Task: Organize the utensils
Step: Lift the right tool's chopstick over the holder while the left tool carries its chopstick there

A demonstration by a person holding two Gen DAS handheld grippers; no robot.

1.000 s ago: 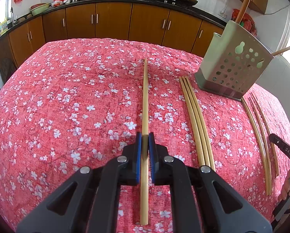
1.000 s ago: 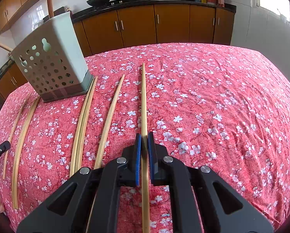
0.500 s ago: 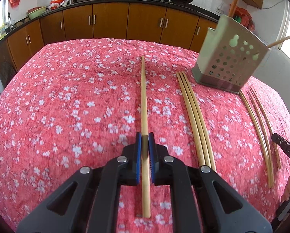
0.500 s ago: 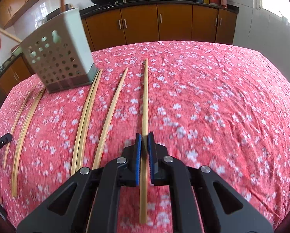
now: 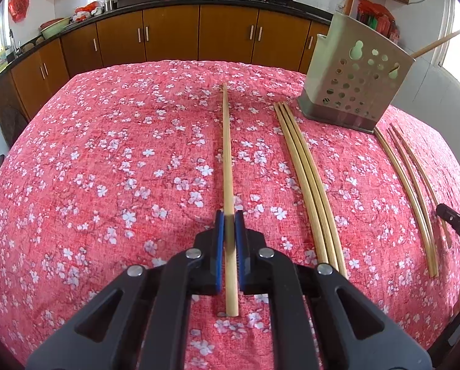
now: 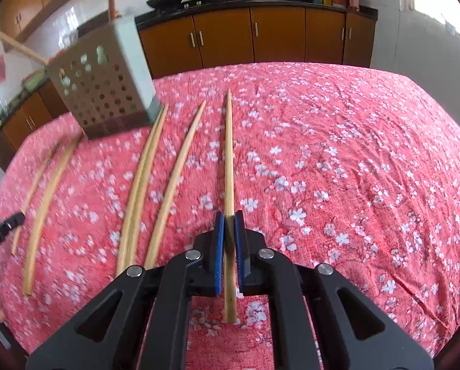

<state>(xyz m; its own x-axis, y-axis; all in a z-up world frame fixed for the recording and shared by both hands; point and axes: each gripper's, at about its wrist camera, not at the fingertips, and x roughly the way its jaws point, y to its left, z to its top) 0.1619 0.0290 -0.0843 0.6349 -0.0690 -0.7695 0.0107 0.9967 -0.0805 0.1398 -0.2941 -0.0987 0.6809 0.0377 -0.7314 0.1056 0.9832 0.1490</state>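
Observation:
In the left wrist view my left gripper [image 5: 229, 217] is shut on a long bamboo chopstick [image 5: 227, 154] that runs straight ahead over the red flowered cloth [image 5: 106, 169]. The right wrist view has my right gripper [image 6: 229, 217] shut on another chopstick [image 6: 229, 154], likewise pointing ahead. A grey perforated utensil holder [image 5: 353, 86] stands at the far right of the left view, with wooden handles sticking out of it. The same holder [image 6: 103, 83] is at the far left of the right view.
Three chopsticks [image 5: 307, 185] lie together right of the left gripper, and more [image 5: 410, 191] lie past the holder. In the right view a pair [image 6: 142, 185], a single chopstick [image 6: 177, 178] and others [image 6: 49, 197] lie to the left. Brown cabinets [image 5: 168, 40] line the back.
Both held chopsticks have come up with their near ends now short of the frame's bottom edge. The right view has shifted, so the holder sits nearer the middle and is blurred.

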